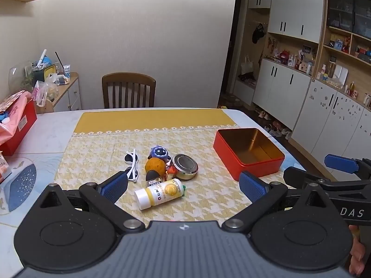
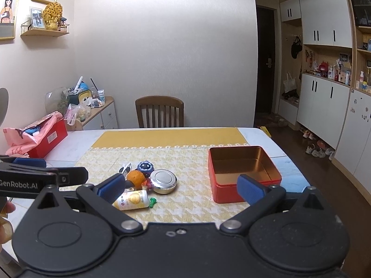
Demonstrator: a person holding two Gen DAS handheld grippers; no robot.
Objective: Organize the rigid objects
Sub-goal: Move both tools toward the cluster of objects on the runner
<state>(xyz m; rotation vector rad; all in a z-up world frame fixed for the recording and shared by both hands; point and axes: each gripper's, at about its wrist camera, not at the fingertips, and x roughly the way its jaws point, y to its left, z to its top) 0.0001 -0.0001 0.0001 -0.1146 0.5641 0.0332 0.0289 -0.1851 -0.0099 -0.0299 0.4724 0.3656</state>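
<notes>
Both grippers, left gripper [image 1: 183, 186] and right gripper [image 2: 180, 188], hung spread wide and empty above the table [image 1: 46, 136]. Only the left view showed the white sunglasses [image 1: 132, 165] whole; the right view's finger [image 2: 111, 188] hid part of the bottle [image 2: 133, 199]. Right of the pile sat the red tin [image 2: 243, 173], empty.

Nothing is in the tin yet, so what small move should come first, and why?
Probably ease the left hand-held gripper forward and down onto the yellow bottle. It lies on its side at the near edge of the pile, directly between the open jaws, while the red tin sits empty to the right. The right hand-held gripper is open too.
</notes>
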